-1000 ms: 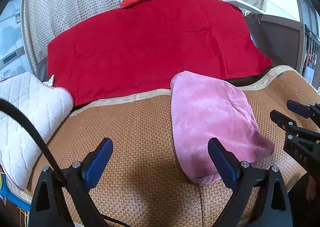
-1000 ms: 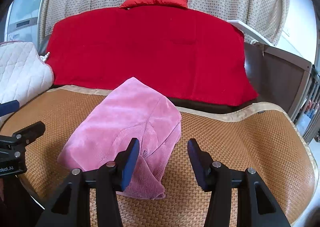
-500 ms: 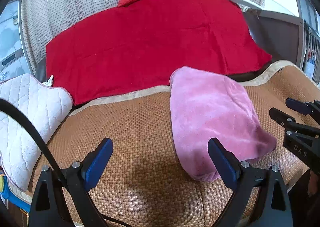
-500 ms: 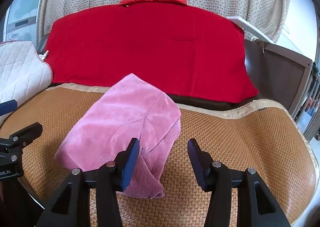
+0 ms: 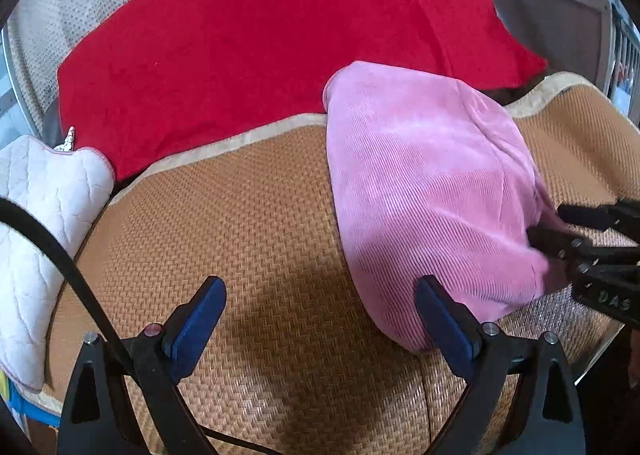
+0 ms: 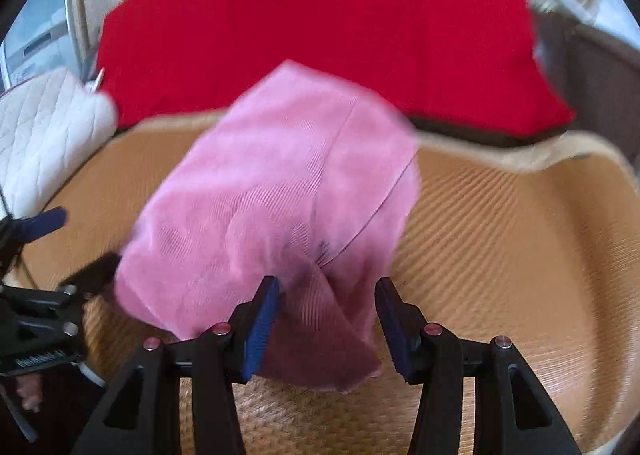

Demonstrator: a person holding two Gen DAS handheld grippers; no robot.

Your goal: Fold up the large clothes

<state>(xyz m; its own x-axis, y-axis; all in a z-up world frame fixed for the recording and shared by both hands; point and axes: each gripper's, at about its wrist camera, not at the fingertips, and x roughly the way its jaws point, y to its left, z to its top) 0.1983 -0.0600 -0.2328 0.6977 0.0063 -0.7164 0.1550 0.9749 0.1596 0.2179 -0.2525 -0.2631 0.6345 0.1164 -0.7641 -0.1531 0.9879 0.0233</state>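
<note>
A folded pink corduroy garment (image 5: 424, 183) lies on a woven brown mat (image 5: 240, 235). My left gripper (image 5: 320, 315) is open over the mat, and its right finger (image 5: 444, 327) sits at the garment's near left edge. My right gripper (image 6: 328, 315) is also open. It straddles the near corner flap of the pink garment (image 6: 280, 175), and its pads do not press the cloth. The right wrist view is blurred. Each gripper shows in the other's view: the right gripper (image 5: 548, 221) at the garment's right edge, the left gripper (image 6: 84, 239) at its left side.
A red blanket (image 5: 280, 35) covers the bed beyond the mat. A white quilted pad (image 5: 40, 207) lies at the mat's left edge. A brown bed rail (image 5: 560, 15) stands at the right, and a dotted curtain (image 5: 48, 15) hangs behind.
Both grippers have come down and forward toward the pink garment. The right gripper's fingers now stand on either side of its near corner. Neither gripper's opening has changed.
</note>
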